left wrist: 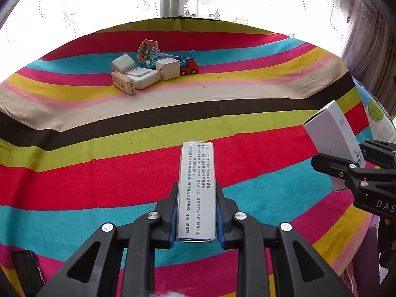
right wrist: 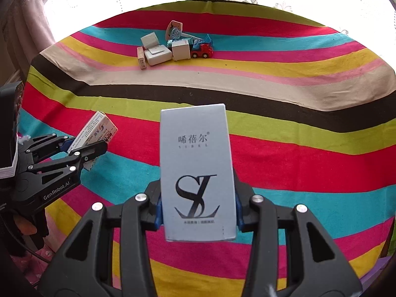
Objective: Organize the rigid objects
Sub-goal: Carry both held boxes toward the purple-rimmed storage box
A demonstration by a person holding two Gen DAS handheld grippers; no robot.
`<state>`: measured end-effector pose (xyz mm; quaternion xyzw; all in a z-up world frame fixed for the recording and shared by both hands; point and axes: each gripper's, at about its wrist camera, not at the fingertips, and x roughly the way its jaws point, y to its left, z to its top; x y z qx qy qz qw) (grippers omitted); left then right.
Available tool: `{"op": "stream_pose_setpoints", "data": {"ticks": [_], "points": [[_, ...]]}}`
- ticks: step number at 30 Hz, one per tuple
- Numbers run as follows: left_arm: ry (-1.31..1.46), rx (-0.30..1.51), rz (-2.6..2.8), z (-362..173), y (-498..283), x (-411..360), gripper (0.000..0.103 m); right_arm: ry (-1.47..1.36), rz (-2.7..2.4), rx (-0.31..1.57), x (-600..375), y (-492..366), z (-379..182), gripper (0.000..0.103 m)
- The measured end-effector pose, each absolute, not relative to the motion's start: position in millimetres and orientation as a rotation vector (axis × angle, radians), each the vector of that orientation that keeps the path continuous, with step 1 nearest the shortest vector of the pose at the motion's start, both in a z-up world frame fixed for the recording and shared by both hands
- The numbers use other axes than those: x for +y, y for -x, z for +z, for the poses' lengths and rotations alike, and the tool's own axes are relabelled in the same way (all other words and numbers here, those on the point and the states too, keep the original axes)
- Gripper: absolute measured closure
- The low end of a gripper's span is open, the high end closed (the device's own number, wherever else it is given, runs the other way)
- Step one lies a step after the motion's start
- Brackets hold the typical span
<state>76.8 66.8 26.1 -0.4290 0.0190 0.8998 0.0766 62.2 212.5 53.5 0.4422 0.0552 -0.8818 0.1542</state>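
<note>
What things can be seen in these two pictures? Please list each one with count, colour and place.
striped cloth: one, many colours, covers the surface
small boxes: about four, white and tan, far cluster
toy truck: one, red and blue, right end of cluster
basketball hoop toy: one, orange and blue, behind boxes
narrow box: one, white, in left gripper
wide box: one, pale blue, in right gripper
</note>
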Motion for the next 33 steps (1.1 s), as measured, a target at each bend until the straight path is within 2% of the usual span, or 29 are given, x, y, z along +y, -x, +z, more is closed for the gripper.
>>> {"op": "stream_pose_setpoints", "data": {"ticks": [12, 33], "points": [[1.143, 0.250, 2.563, 54.7, -120.0, 151.6, 0.078, -1.274, -2.616, 0.167, 291.5, -120.2, 77.2, 0.057], [1.022, 0.538, 2.305, 67.1, -169.1, 278.5, 0.078, -1.336, -2.771, 0.124, 386.5, -188.3, 95.4, 0.057]]}}
